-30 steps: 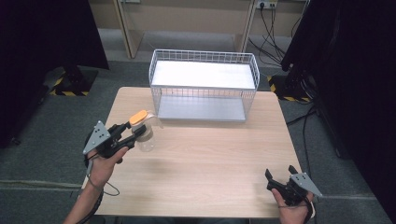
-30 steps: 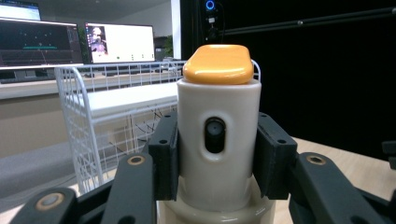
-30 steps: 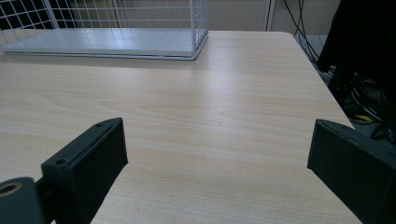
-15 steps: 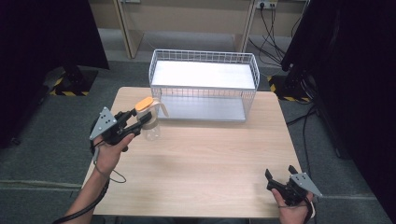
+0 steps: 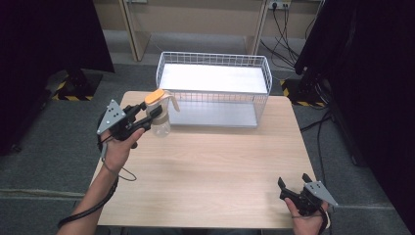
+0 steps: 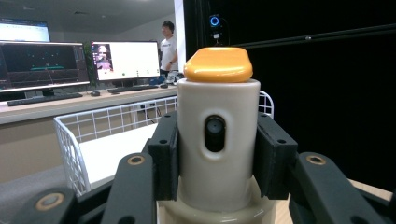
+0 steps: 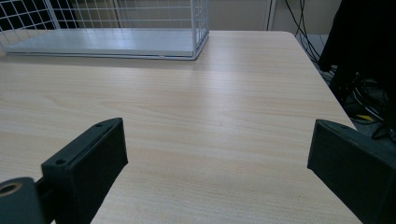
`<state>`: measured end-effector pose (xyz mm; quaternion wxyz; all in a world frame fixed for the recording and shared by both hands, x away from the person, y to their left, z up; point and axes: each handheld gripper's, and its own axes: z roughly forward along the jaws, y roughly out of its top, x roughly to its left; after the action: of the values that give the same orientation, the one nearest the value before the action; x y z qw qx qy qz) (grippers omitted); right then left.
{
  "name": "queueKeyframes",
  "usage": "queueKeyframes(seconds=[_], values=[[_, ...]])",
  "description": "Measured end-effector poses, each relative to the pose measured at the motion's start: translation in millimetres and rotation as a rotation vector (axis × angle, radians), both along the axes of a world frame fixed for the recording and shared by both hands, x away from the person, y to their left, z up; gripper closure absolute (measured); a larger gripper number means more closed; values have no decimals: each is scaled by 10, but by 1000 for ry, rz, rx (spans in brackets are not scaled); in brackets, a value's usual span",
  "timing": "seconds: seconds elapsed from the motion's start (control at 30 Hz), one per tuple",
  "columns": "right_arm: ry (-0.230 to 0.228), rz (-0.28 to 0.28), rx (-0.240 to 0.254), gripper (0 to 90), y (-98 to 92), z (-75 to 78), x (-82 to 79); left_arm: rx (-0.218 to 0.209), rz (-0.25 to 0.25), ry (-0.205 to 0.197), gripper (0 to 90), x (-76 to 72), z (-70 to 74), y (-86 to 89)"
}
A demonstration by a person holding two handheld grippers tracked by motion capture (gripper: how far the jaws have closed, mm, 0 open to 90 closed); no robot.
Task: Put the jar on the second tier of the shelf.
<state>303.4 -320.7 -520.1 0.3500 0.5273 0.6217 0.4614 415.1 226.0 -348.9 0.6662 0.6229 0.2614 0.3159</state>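
Left tool (image 5: 152, 113) grips jug (image 5: 160, 117), seemingly clear of wire basket (image 5: 213, 58)

Between the pads of the left gripper (image 6: 217, 158) sits a jug (image 6: 218, 149) of smooth cream plastic that shines a little, with a glossy orange plastic lid (image 6: 218, 64) on top and a see-through body lower down. The gripper's pads (image 6: 164, 158) are dull black plastic with small screw holes, and brass-coloured metal pins shine in its arms. Just behind the jug is a basket (image 5: 214, 81) of thin white-coated wire with a smooth white floor, and under the right gripper (image 5: 296, 190) the table (image 7: 210, 116) is pale wood, smooth and matt, with fine grain lines.
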Motion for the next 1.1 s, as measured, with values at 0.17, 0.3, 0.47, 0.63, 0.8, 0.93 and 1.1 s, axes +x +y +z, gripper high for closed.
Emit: queueKeyframes(seconds=[0.17, 0.3, 0.47, 0.63, 0.8, 0.93, 1.1], values=[[0, 0, 1, 48, -1, 0, 0, -16, 8, -15, 571, 46, 112, -13], [0, 0, 1, 48, -1, 0, 0, -25, 20, -24, 572, 80, 224, 3], [1, 0, -2, 48, 5, 0, 0, -30, 34, -38, 571, 115, 356, 25], [2, 1, -2, 48, 5, 0, 1, -32, 40, -44, 572, 154, 436, 13], [3, 1, -2, 48, 5, 0, 2, -30, 46, -48, 571, 217, 515, -33], [3, 1, -3, 48, 4, 0, 4, -27, 46, -49, 572, 263, 572, -65], [3, 1, -2, 48, 3, 0, 2, -43, 49, -50, 572, 343, 646, -111]])
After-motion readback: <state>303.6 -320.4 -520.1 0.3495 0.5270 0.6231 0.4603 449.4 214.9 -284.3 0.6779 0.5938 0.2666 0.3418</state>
